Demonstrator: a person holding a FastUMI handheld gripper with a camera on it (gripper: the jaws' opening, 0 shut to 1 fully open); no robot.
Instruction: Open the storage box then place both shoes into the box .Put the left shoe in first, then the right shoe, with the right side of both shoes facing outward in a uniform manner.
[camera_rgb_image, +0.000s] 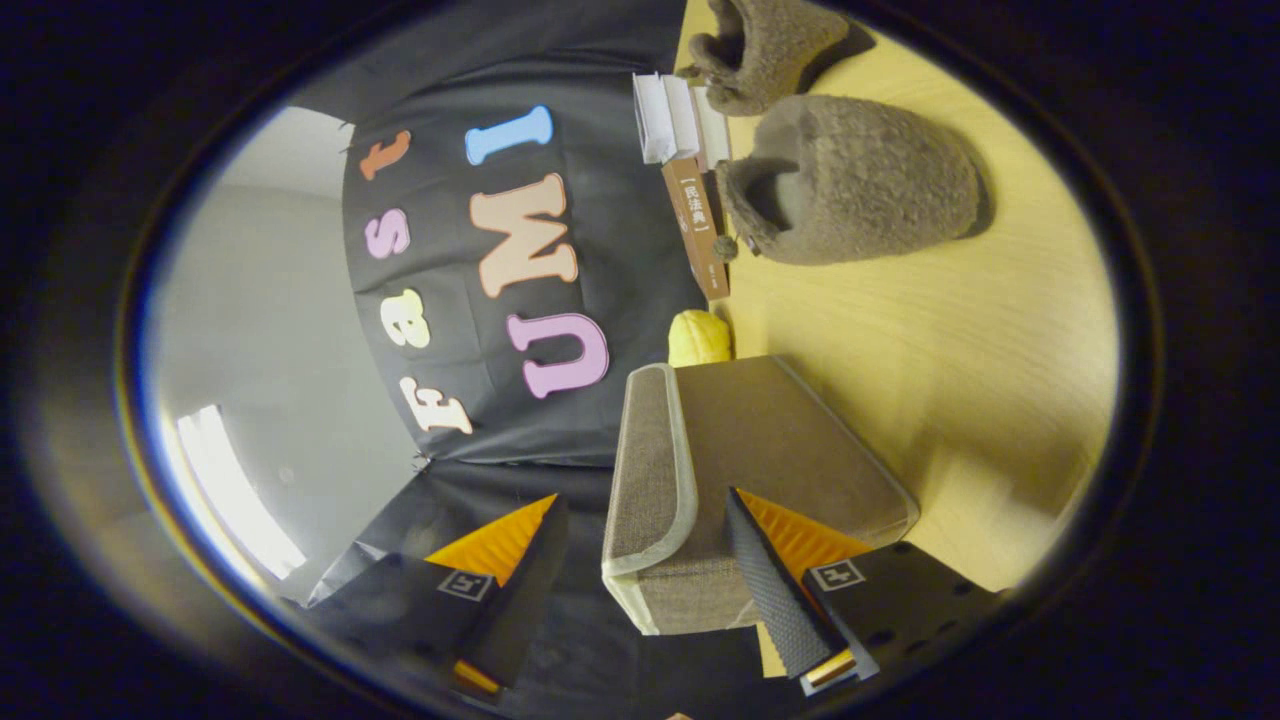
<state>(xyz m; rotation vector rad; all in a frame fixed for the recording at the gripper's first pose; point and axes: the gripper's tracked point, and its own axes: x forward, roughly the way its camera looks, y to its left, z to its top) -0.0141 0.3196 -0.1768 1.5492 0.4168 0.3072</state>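
Note:
The view is rolled on its side, with the wooden table (1000, 360) to the right and the booth wall to the left. A brown fabric storage box (790, 440) stands on the table with its lid (648, 470) down. My gripper (640, 500) is open, and the lid's near edge lies between the fingers. One finger (770, 580) lies against the box's side. The other finger (500, 545) hangs free above the lid, with a gap to it. Two fuzzy grey-brown shoes rest on the table beyond the box, the nearer shoe (860, 180) and the farther shoe (770, 50).
A brown book (697, 225) and some white books (668, 115) stand against the wall beside the shoes. A yellow object (700, 338) sits just behind the box. Bare tabletop lies between the box and the nearer shoe.

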